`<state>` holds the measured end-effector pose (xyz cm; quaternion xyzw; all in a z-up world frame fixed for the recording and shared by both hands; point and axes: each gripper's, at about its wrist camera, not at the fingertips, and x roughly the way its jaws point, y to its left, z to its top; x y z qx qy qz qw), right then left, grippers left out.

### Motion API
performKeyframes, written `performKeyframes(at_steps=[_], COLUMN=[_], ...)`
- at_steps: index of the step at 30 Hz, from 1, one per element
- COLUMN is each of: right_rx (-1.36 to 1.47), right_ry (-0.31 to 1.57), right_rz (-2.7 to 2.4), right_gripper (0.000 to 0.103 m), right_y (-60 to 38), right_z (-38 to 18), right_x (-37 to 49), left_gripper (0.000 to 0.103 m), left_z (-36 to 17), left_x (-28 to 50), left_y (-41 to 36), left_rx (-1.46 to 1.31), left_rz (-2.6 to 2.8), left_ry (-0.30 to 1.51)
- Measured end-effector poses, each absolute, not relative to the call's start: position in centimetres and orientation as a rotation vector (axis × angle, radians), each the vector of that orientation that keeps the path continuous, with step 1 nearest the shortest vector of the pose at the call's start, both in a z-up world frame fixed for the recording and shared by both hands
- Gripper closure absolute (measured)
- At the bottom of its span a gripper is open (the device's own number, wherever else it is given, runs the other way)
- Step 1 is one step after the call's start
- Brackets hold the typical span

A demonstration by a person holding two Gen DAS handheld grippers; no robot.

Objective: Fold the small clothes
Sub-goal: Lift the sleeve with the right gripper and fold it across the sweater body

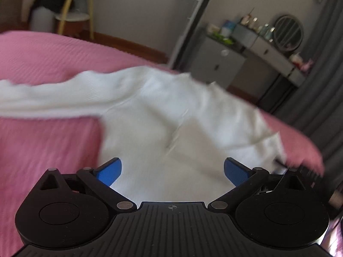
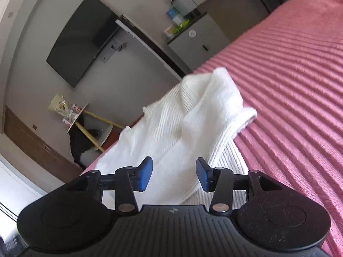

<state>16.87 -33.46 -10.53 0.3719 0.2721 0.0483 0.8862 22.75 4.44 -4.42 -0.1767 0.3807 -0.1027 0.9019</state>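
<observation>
Lying across a pink ribbed bedspread (image 1: 42, 64), a small white knitted sweater (image 1: 150, 111) is the landmark for everything else. From the left wrist view, one long sleeve stretches away to the left of the sweater's body, while the other sleeve is folded in over the body on the right side; the picture is blurred, so finer creases cannot be told. The left gripper (image 1: 172, 172) hangs over the sweater's lower part with its blue pads spread wide, nothing between them, the knit showing in the gap. From the right wrist view the sweater (image 2: 193, 111) shows a folded sleeve lying on top of its ribbed body, its cuff end toward the bedspread (image 2: 289, 85). The right gripper (image 2: 174, 175) sits above that folded layer, its jaws partly apart and not pressing on the cloth. Beyond the sweater stand a grey cabinet (image 2: 199, 40), a wall-mounted television (image 2: 81, 40) and a round side table with yellow legs (image 2: 94, 126)
</observation>
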Motion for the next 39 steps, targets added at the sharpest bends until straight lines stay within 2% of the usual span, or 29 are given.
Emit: performKeyframes(at_steps=[4, 9, 10, 11, 12, 14, 16, 18, 19, 21, 23, 25, 29, 35, 39], right_rx=[0.835, 0.872, 0.881, 0.890, 0.892, 0.881, 0.883, 0.901, 0.911, 0.922, 0.923, 0.934, 0.985, 0.970, 0.933], right_ry=[0.581, 0.572, 0.573, 0.571, 0.561, 0.537, 0.530, 0.529, 0.526, 0.511, 0.494, 0.485, 0.476, 0.453, 0.484], right_rz=[0.130, 0.146, 0.147, 0.147, 0.149, 0.146, 0.141, 0.138, 0.138, 0.131, 0.120, 0.102, 0.077, 0.096, 0.095], right_gripper=[0.057, 0.055, 0.055, 0.055, 0.055, 0.055, 0.055, 0.055, 0.055, 0.057, 0.062, 0.067, 0.086, 0.087, 0.087], right_y=[-34.2, -34.8, -34.8, -34.9, -34.8, -34.8, -34.9, -35.1, -35.2, -35.5, -35.8, -36.1, -36.9, -36.9, -36.4], right_z=[-11.3, -11.8, -11.9, -11.9, -11.8, -11.7, -11.7, -11.9, -11.9, -11.9, -12.0, -12.2, -12.9, -12.3, -12.3], right_x=[18.4, 19.7, 19.8, 20.0, 19.9, 20.2, 20.2, 20.3, 20.4, 20.4, 20.5, 20.7, 20.8, 20.8, 21.3], left_gripper=[0.000, 0.001, 0.009, 0.023, 0.029, 0.030, 0.036, 0.049, 0.052, 0.076, 0.086, 0.086, 0.088, 0.088, 0.085], left_z=[-5.8, -8.4, -8.7, -9.1, -9.5, -10.0, -10.2, -10.0, -9.9, -9.3, -8.5, -7.5, -4.4, -1.3, -1.8], left_x=[28.2, 32.0, 32.3, 32.5, 32.7, 32.9, 33.1, 33.3, 33.4, 33.2, 33.1, 32.8, 31.9, 31.8, 32.1], left_y=[3.8, 2.2, 2.2, 2.2, 2.1, 1.9, 1.3, 0.8, 0.6, 0.5, 0.8, 1.1, 1.5, 2.6, 3.6], left_rx=[-0.486, -0.481, -0.492, -0.513, -0.537, -0.565, -0.537, -0.512, -0.504, -0.486, -0.486, -0.511, -0.482, -0.398, -0.364], left_rz=[-0.223, -0.234, -0.249, -0.262, -0.280, -0.314, -0.328, -0.338, -0.336, -0.319, -0.318, -0.340, -0.353, -0.289, -0.199], left_ry=[0.830, 0.910, 0.923, 0.941, 0.952, 0.946, 0.954, 0.958, 0.956, 0.955, 0.943, 0.907, 0.804, 0.693, 0.701])
